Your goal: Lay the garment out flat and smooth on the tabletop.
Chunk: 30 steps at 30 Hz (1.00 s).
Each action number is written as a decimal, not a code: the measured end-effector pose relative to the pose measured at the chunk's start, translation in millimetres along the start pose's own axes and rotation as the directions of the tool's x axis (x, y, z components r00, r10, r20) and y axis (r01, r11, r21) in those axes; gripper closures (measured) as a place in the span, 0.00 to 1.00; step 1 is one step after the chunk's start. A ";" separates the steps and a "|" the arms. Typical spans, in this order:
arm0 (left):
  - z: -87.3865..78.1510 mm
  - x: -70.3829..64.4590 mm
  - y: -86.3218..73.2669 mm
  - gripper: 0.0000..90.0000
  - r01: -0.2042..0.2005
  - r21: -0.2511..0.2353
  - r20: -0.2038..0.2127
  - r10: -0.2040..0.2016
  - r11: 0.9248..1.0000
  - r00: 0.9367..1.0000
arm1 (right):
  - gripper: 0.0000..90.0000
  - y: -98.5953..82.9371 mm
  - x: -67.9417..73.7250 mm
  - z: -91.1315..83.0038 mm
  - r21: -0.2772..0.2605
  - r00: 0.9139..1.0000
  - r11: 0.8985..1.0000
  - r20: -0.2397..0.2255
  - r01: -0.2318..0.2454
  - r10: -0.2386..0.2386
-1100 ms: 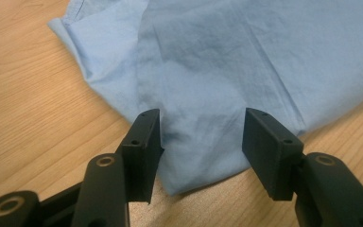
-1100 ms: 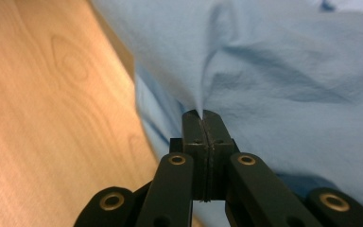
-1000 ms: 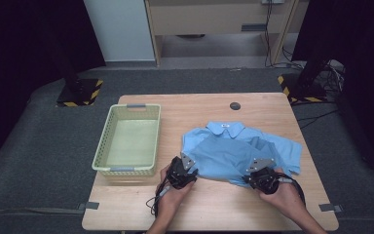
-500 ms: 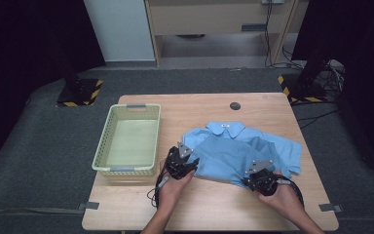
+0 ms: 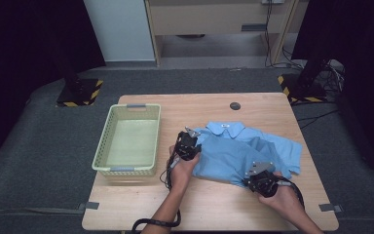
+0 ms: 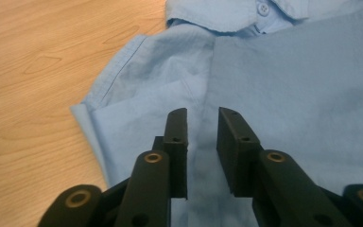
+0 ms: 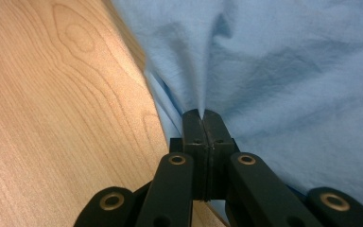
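Light blue shirt (image 5: pixel 246 151): thin woven cloth, matt, softly creased, stitched seams, small glossy plastic buttons at the collar. Table (image 5: pixel 214 207): pale wood, visible grain, smooth with a faint satin sheen. Basket (image 5: pixel 126 168): pale green plastic, perforated walls, slightly glossy. Left gripper (image 6: pixel 202 118) and right gripper (image 7: pixel 202 112): black matt plastic jaws, brass-coloured metal rivets.

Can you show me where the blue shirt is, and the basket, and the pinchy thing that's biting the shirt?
blue shirt (image 5: pixel 233 148): high view, on the flat middle of the cloth.
green basket (image 5: pixel 108 168): high view, on its near rim.
right gripper (image 7: pixel 202 112): right gripper view, at its closed jaw tips, pinching a shirt fold.
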<state>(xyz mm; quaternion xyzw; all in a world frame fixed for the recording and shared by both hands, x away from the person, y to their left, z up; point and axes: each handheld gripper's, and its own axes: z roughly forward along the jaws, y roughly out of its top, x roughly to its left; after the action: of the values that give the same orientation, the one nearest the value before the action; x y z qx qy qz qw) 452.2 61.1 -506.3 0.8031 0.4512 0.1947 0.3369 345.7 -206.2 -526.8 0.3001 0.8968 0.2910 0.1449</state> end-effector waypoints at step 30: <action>34.8 14.1 6.2 0.57 0.067 0.064 0.106 -0.074 0.996 0.992 | 1.00 -4.6 -0.4 -2.0 -0.012 1.000 1.000 -0.011 -0.006 0.006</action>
<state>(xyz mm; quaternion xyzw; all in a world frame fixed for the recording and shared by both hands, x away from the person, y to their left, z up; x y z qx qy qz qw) 484.7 58.2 -526.0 0.8058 0.4661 0.1249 0.3431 343.1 -210.3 -527.9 0.3003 0.8949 0.2983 0.1412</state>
